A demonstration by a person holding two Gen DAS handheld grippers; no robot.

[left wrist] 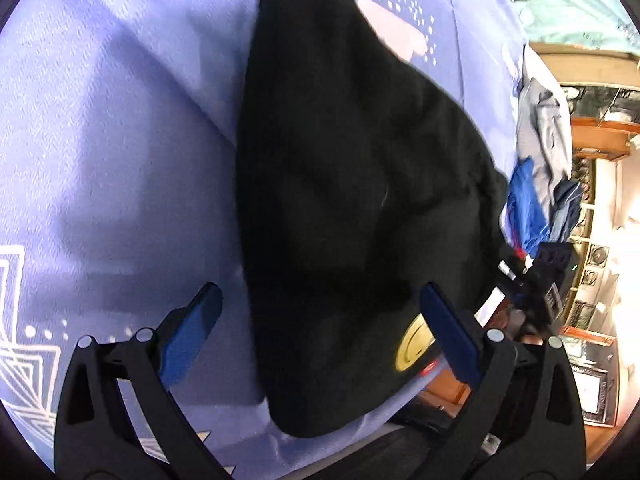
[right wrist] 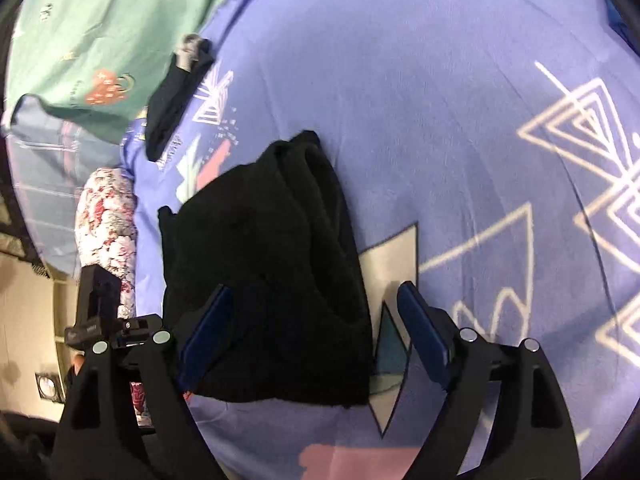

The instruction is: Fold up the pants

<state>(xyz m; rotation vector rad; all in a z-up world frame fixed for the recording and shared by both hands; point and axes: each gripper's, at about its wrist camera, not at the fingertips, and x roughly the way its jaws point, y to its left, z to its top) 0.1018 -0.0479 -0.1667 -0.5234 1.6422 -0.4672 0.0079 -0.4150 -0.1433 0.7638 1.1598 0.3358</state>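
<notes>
In the left wrist view the left gripper (left wrist: pixel 320 332) fills the bottom of the frame with its blue-padded fingers spread wide and nothing between them, the black pants (left wrist: pixel 352 184) lying past the tips through the centre of the frame. The right gripper (right wrist: pixel 312 332) is likewise wide apart at the bottom of its own view, its fingers straddling the near end of the same pants (right wrist: pixel 264 272), gripping nothing. Both seem to hover above a garment already doubled into a compact bundle, probably so the next fold edge can be chosen. The pants rest on a purple bedsheet (left wrist: pixel 112 128) printed with white triangles, a flat soft surface suited to folding. A yellow round patch (left wrist: pixel 412 346) shows at the lower right of the bundle. Beyond, at the right edge, lies a heap of blue and grey clothes (left wrist: pixel 536 152); in the right view, a separate dark garment (right wrist: pixel 176 96) sits upper left near a green sheet (right wrist: pixel 112 28) and a floral pillow (right wrist: pixel 106 232).
</notes>
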